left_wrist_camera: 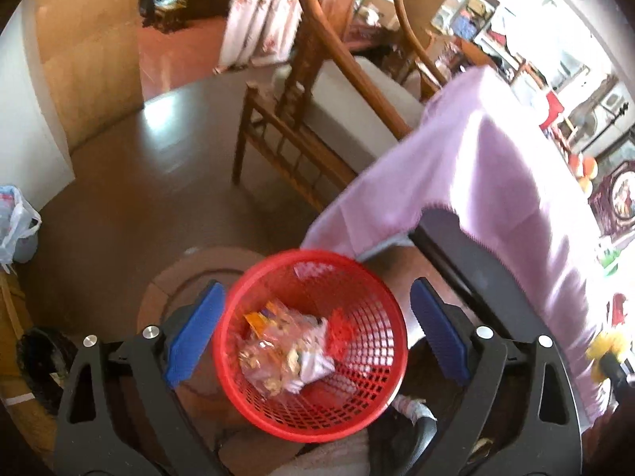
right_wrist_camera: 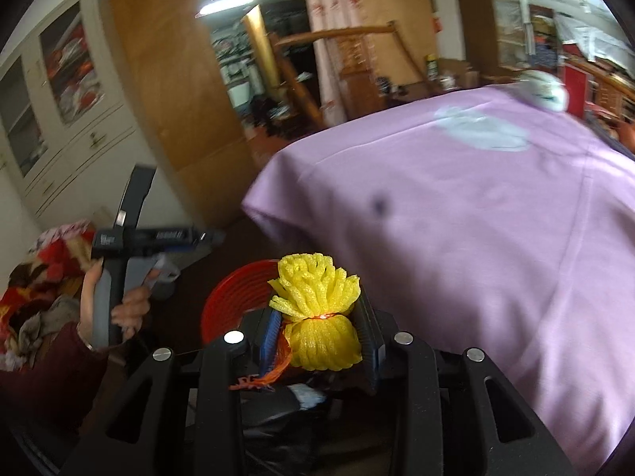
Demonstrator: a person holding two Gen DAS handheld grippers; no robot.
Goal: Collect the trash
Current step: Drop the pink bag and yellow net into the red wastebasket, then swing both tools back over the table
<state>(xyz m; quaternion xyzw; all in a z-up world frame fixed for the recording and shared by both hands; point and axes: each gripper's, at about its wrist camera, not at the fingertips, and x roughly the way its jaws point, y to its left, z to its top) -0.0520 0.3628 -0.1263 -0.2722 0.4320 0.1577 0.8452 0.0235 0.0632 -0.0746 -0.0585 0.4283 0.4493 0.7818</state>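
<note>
In the left wrist view, the left gripper [left_wrist_camera: 313, 333] is seen with its blue pads [left_wrist_camera: 194, 333] spread wide and nothing held between them. Below the gap a red mesh basket [left_wrist_camera: 357, 404] is seen from above, and crumpled wrappers [left_wrist_camera: 285, 357] in clear and coloured plastic are lying inside it. The basket is placed on the brown floor just beside a table draped in a lilac cloth [left_wrist_camera: 476, 166]. A wooden chair [left_wrist_camera: 317, 127] with a pale cushion is seen beyond the table, and a white plastic bag [left_wrist_camera: 16, 226] is seen at the left edge. A bit of yellow foam [left_wrist_camera: 603, 349] is glimpsed at the far right. In the right wrist view, the right gripper [right_wrist_camera: 321, 329] is closed on a yellow foam net [right_wrist_camera: 317, 317], which is pinched between the blue pads and is cinched at its middle by an orange tie. It is held above the near edge of the red basket [right_wrist_camera: 234, 301], beside the lilac-covered table [right_wrist_camera: 476, 218]. A pale flattened wrapper [right_wrist_camera: 480, 131] and a round whitish object [right_wrist_camera: 543, 91] are lying on the cloth farther off. The left gripper's handle is grasped by a hand [right_wrist_camera: 119, 309] at the left.
</note>
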